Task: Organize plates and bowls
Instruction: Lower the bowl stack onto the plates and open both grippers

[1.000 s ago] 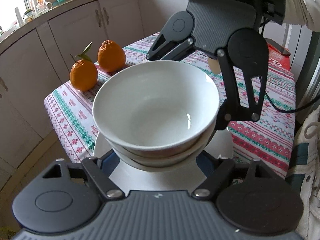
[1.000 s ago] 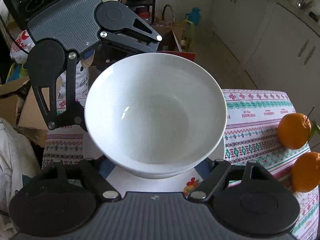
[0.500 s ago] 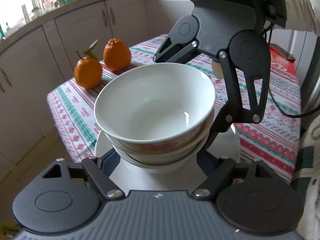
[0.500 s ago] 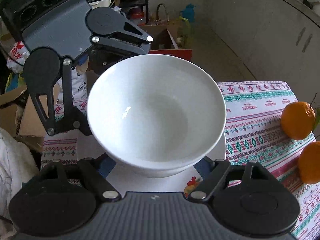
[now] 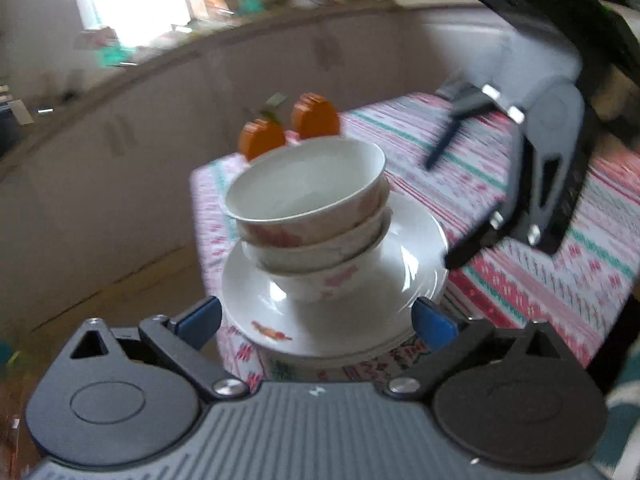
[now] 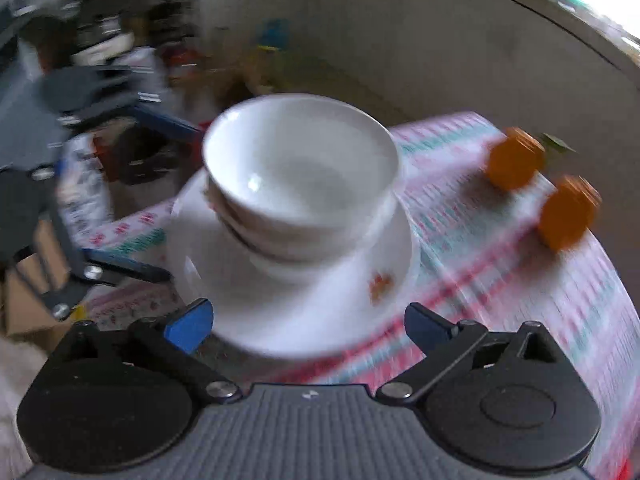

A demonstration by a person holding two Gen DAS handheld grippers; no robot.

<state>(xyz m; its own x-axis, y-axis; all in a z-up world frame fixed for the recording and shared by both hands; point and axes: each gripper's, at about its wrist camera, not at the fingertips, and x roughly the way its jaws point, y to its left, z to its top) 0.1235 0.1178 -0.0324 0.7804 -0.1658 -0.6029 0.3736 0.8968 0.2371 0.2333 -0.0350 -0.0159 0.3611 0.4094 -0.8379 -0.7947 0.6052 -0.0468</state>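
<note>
Covering table, patterned cloth (image 5: 500,208), stacked bowls (image 5: 308,208), cabinets (image 5: 120,136) behind, both jaws wide.

Blurry shot, but the stack of bowls (image 5: 312,216) sits dead center on the white plate (image 5: 416,256), three nested by the look of it. Left gripper (image 5: 316,320) is spread wide at 6 o'clock, holding nothing. Two oranges (image 5: 288,130) at 12, right gripper (image 5: 440,208) over the tablecloth (image 5: 540,272) at 3.
</note>
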